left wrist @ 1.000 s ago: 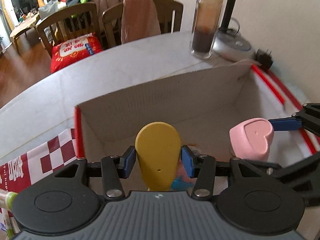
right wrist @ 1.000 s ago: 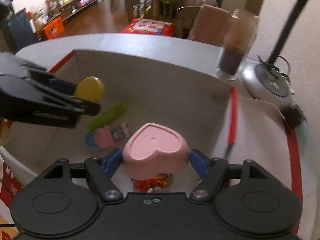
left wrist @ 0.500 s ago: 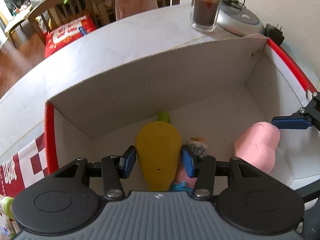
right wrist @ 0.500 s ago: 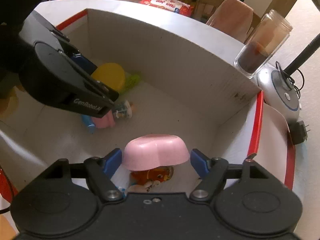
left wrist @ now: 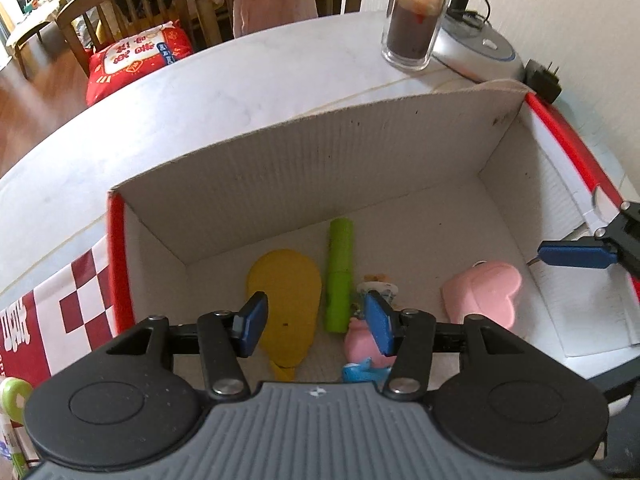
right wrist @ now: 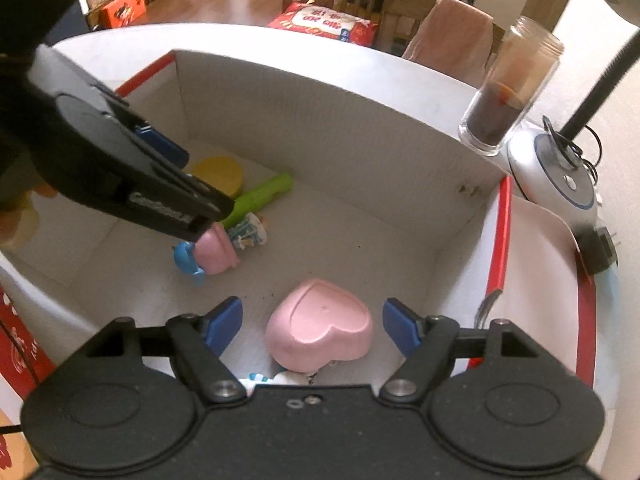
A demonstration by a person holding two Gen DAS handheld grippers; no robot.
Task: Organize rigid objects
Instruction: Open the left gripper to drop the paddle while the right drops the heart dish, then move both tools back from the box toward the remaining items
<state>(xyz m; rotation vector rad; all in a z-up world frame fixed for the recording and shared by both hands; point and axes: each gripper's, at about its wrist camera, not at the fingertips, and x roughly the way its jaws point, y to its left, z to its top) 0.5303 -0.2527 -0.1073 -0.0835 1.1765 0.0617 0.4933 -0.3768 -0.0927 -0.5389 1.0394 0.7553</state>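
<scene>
A white cardboard box [left wrist: 320, 168] with red edges holds the toys. A yellow teardrop piece [left wrist: 286, 300] lies flat on its floor, beside a green tube [left wrist: 340, 276] and a pink figurine [left wrist: 362, 340]. My left gripper [left wrist: 316, 326] hovers above them; its jaws are opening, with the pads clear of the yellow piece. In the right wrist view a pink heart dish [right wrist: 320, 324] rests upside down on the box floor [right wrist: 360, 240]. My right gripper [right wrist: 313, 327] is open around it, with a gap at each pad. The left gripper [right wrist: 132, 176] hides part of the yellow piece [right wrist: 218, 174].
A glass jar [left wrist: 412, 20] with dark contents, a silver lamp base [left wrist: 476, 50] and a black plug [left wrist: 542, 80] stand behind the box. Wooden chairs and a red cushion [left wrist: 136, 60] lie beyond the table. A small doll [right wrist: 248, 232] lies by the green tube [right wrist: 260, 196].
The yellow piece has left my left gripper and the pink heart my right; both now lie on the box floor. Both pairs of jaws stand wider.
</scene>
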